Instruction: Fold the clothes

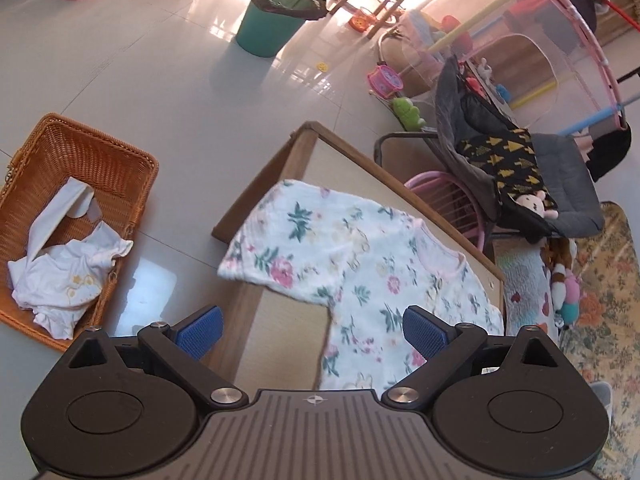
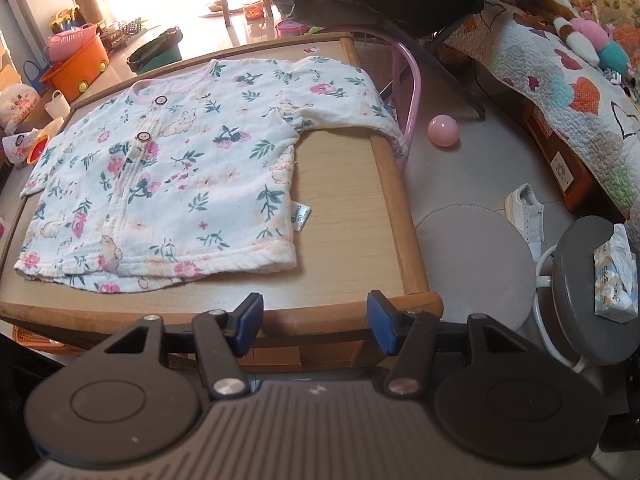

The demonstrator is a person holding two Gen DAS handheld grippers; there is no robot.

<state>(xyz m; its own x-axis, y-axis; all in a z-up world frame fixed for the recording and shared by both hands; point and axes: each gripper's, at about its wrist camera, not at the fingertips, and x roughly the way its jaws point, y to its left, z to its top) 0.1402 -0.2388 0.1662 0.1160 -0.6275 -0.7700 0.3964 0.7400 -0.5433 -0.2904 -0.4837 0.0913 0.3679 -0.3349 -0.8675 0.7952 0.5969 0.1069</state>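
White cotton printed with pink flowers and green leaves, the baby shirt [image 2: 168,184] lies flat and face up on the wood-rimmed counter [image 2: 394,208], 2 buttons showing on its front placket. In the right wrist view its collar points toward the far edge of the counter and its hem lies along the near edge, so the body's long axis runs from near to far. The sleeves stretch across that axis: one sleeve reaches to the right edge and its cuff droops over the rim near the far right corner, while the other reaches the left edge. A small label sticks out from the side seam toward the right edge. The bare counter top shows between the shirt's side and the right edge.

The right gripper [image 2: 316,322] hangs in front of the near edge, its blue pads spread apart with nothing between them, clear of the hem.

In the left wrist view the left gripper [image 1: 314,330] is above the counter's edge, its jaws spread wide and empty; the shirt's body passes below it without touching the pads, and 1 sleeve overhangs the counter's side.

On the floor beside the counter stands a wicker basket [image 1: 100,160] holding crumpled white clothes [image 1: 64,276]. A green bin [image 1: 268,24] stands farther off.
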